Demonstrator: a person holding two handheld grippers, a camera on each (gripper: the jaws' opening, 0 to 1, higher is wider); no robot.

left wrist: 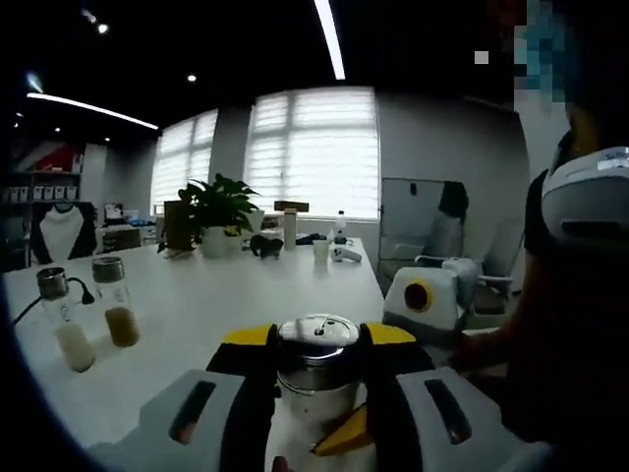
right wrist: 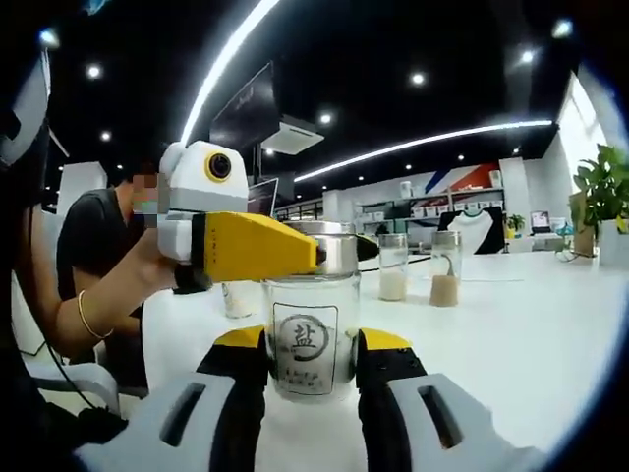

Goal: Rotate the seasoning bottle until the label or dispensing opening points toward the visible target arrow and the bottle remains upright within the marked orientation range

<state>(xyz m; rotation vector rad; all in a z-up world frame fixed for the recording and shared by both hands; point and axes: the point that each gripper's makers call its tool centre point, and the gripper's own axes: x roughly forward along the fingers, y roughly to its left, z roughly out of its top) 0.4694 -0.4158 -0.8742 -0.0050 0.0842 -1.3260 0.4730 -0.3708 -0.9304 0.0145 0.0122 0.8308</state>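
The seasoning bottle (right wrist: 307, 313) is a clear glass jar with a silver lid (left wrist: 316, 332), standing upright on the white table (right wrist: 511, 334). Its square label with a black character faces the right gripper view. My right gripper (right wrist: 313, 344) has its yellow-tipped jaws pressed against both sides of the glass body. My left gripper (left wrist: 316, 344) is shut around the lid from above. In the right gripper view, the left gripper (right wrist: 319, 254) reaches in from the left, held by a person's hand.
Two more glass bottles, one with white powder (left wrist: 61, 320) and one with brown (left wrist: 118, 303), stand to the left on the table. A potted plant (left wrist: 221, 211) and small items sit at the far end. A person (left wrist: 580, 295) stands close on the right.
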